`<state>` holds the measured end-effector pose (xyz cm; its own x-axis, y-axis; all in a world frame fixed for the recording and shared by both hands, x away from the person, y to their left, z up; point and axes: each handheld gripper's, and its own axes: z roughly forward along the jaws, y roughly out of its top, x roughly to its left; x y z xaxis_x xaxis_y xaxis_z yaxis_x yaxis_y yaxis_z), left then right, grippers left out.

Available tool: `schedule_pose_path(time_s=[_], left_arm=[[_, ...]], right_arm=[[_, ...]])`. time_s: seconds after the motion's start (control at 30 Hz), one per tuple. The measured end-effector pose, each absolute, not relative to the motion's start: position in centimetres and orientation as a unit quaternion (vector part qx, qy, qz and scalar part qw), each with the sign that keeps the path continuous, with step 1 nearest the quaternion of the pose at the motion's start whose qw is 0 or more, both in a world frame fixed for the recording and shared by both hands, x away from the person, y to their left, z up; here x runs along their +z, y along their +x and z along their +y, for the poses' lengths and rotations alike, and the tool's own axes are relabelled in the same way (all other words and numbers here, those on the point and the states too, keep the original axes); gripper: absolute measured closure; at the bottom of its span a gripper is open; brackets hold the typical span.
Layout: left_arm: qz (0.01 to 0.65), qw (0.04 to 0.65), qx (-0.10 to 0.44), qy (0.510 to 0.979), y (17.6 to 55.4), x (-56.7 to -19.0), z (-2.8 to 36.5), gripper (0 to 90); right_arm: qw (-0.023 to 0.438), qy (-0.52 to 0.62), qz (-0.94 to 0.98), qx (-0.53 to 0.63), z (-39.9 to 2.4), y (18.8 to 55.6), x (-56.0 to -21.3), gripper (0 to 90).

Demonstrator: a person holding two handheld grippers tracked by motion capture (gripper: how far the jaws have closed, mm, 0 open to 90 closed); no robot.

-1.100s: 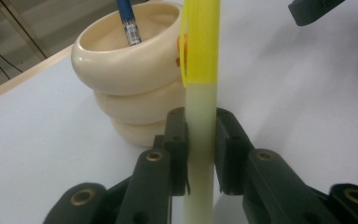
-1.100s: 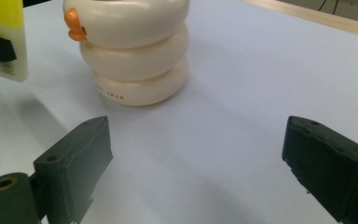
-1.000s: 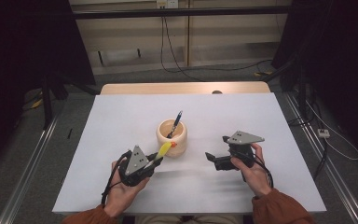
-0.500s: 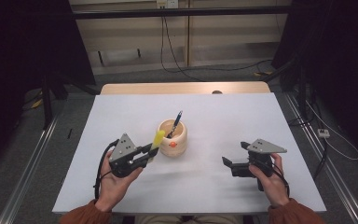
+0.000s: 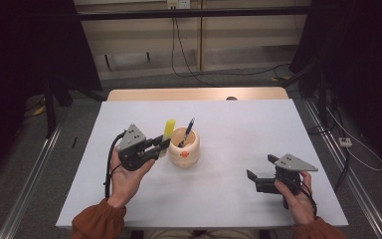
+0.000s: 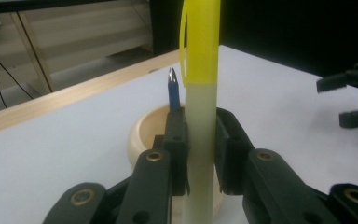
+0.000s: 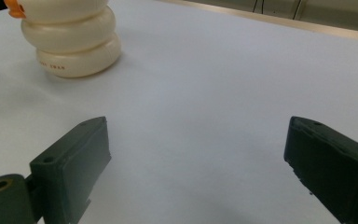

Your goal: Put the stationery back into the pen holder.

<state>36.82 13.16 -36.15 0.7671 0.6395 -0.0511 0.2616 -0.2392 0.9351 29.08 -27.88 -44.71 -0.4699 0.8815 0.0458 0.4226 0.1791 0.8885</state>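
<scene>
Beside cup (image 5: 185, 147), left gripper (image 5: 160, 146) clamps upright yellow marker (image 5: 169, 130); right gripper (image 5: 259, 174) open.

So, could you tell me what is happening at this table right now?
A person works with a gripper in each hand at a white table. The left gripper is shut on a yellow-capped marker, held upright right beside a cream pen cup. A blue pen already stands in the cup. The right gripper is open, with nothing between its jaws, off to the right above bare tabletop. The marker is not yet in the cup.
</scene>
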Motion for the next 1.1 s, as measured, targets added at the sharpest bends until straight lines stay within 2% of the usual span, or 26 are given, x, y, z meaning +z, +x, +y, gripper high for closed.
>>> schedule_pose_path(time_s=[0.47,1.1], left_arm=[[0.314,0.564,0.177,0.743,40.5,-35.3,10.4,77.3],[0.343,0.554,0.17,0.739,43.4,-38.8,9.0,77.3]], right_arm=[[0.254,0.446,0.72,0.467,-28.0,28.6,-44.8,4.1],[0.249,0.443,0.723,0.469,-27.8,28.7,-45.0,3.5]])
